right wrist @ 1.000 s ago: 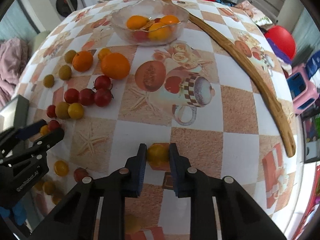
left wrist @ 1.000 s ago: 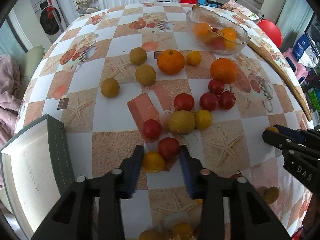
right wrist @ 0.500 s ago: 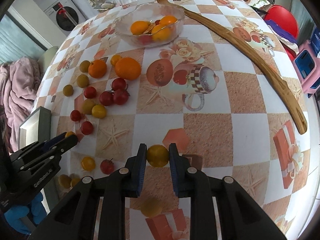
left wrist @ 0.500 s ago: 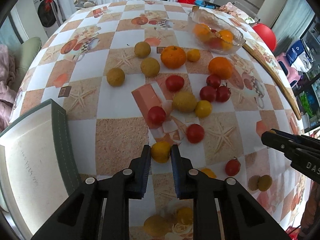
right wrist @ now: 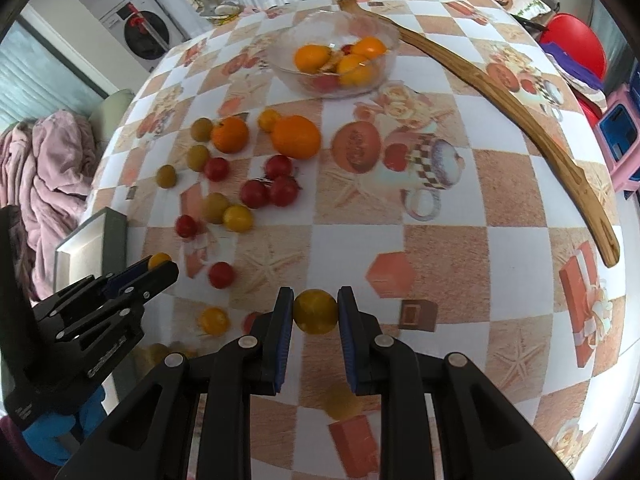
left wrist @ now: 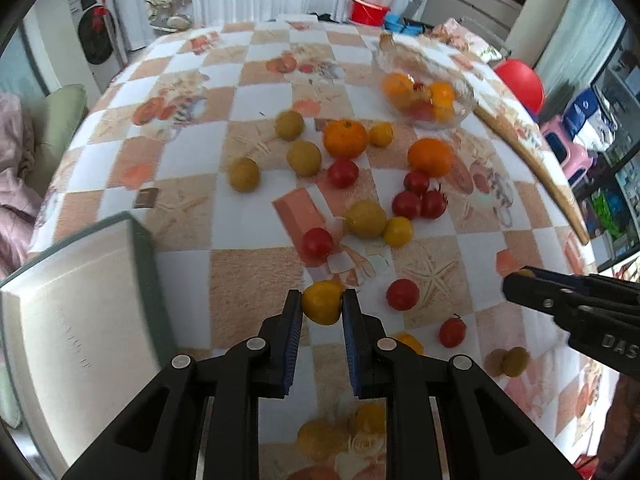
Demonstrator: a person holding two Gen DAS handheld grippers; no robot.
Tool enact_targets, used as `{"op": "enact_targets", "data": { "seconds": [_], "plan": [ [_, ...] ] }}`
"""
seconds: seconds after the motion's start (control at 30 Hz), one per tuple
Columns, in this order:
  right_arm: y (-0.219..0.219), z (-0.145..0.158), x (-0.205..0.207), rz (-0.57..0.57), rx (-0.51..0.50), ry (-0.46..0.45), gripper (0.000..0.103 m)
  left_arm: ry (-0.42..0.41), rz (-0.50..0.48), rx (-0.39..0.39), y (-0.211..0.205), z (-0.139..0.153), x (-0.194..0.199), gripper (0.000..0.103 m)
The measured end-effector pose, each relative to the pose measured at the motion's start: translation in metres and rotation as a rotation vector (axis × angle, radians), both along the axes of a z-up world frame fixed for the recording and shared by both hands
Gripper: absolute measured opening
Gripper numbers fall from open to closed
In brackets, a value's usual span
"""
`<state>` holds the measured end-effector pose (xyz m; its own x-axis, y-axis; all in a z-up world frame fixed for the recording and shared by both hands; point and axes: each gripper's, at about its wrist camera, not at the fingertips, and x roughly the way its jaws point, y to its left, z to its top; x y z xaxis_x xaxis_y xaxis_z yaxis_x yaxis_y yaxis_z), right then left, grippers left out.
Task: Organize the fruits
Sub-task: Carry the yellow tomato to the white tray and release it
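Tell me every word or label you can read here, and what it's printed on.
"DAS", cut off by the picture edge: white letters on the right gripper, seen from the left wrist.
Pale lettering on the left gripper, seen from the right wrist: too blurred to read.
Faint marks on the white tray: unreadable.
Nothing else legible.

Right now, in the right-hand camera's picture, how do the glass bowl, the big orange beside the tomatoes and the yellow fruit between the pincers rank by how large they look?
1. Glass bowl, clearly largest.
2. Big orange.
3. Yellow fruit held in the right gripper, nearly as large-looking, but it sits much closer to the camera, so that ranking is unsure.
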<state>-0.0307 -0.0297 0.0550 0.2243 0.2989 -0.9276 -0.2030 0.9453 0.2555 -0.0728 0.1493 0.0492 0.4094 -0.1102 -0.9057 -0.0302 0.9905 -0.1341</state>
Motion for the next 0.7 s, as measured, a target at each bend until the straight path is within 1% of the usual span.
{"op": "enact_targets", "data": {
  "seconds": [0.13,0.3,0.53,0.63,0.7],
  "plan": [
    [0.024,0.010,0.000,0.045,0.021,-0.008,0.025,-0.020,0.047,0.004,0.021,0.015,-0.013,0.021],
    [0.075,0.022,-0.001,0.139,0.061,-0.013,0.025,-0.024,0.143,0.030,0.064,0.026,-0.034,0.021],
    [0.165,0.027,-0.005,0.301,0.133,-0.006,0.025,0.013,0.285,0.093,0.130,0.016,-0.063,0.021],
    [0.205,0.021,-0.010,0.363,0.152,0.011,0.025,0.037,0.327,0.107,0.152,0.006,-0.071,0.021],
    [0.225,0.014,-0.011,0.382,0.153,0.030,0.025,0.053,0.349,0.113,0.164,-0.002,-0.074,0.021]
  ]
}}
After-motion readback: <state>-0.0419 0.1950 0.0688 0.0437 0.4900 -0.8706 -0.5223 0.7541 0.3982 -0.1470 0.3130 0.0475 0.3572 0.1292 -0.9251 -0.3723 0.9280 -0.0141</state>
